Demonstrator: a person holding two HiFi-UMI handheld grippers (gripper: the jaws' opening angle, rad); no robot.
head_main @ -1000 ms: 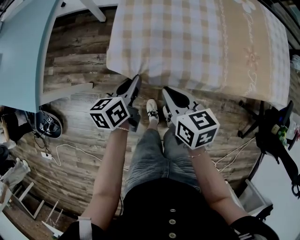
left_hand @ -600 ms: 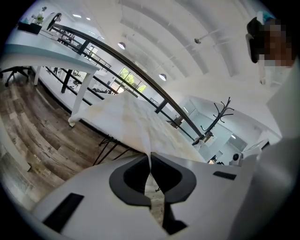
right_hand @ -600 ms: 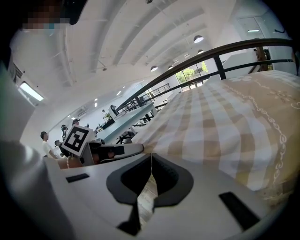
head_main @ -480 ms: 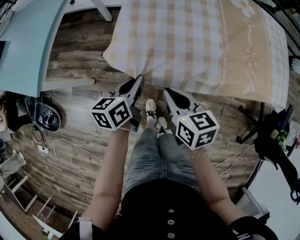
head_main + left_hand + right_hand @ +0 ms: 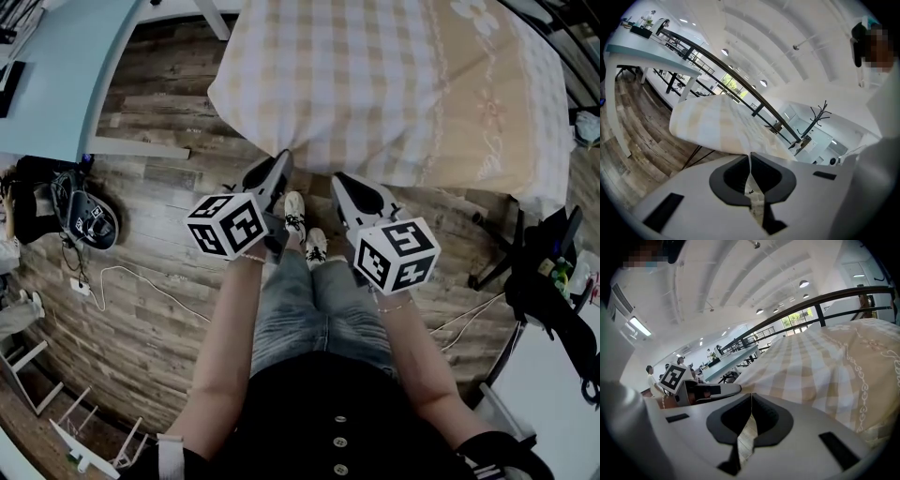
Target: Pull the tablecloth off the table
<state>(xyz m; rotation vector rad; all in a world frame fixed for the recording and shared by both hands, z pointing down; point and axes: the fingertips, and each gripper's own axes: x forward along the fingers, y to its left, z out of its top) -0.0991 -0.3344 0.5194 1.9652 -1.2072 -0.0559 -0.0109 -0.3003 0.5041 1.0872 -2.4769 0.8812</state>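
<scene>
At the far left we see a light blue table (image 5: 52, 80) standing on the wooden floor (image 5: 141, 309). Our left gripper (image 5: 750, 156) has its jaws pressed together, pinching the near hem of the beige checked tablecloth (image 5: 375, 84). Just beside it, our right gripper (image 5: 751, 397) nips the same hem, jaws closed on the fabric. The tablecloth lies spread ahead of us, its edges hanging down.
</scene>
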